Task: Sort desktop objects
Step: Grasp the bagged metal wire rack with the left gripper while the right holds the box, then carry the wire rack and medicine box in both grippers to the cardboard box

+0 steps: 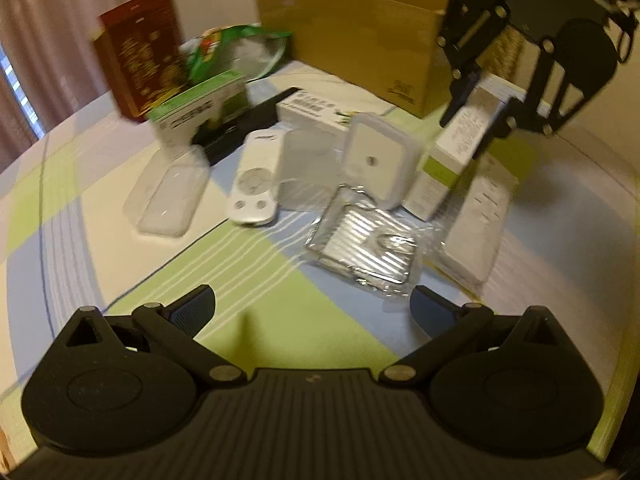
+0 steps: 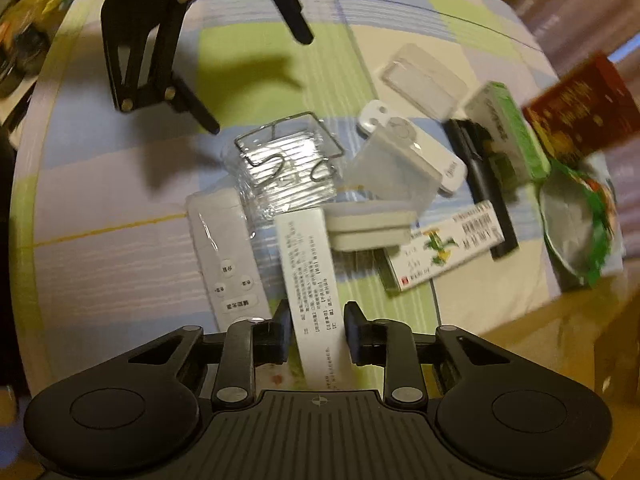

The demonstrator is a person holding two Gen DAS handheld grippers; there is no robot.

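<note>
A slim white carton (image 2: 310, 276) with printed text is clamped between the right gripper (image 2: 316, 330) pads; the left gripper (image 1: 312, 312) is held apart above checked cloth (image 1: 280, 320).

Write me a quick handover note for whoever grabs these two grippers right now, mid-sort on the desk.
Right gripper: shut on the tall white and green carton, at its top end.
Left gripper: open, empty, hovering over the checked tablecloth.
On the cloth: two white remotes, wire rack in plastic wrap, clear phone case, white square container, more small boxes.
Cardboard box stands open behind the clutter.
Done: carton gripped. Left: nearly everything else appears unsorted.
</note>
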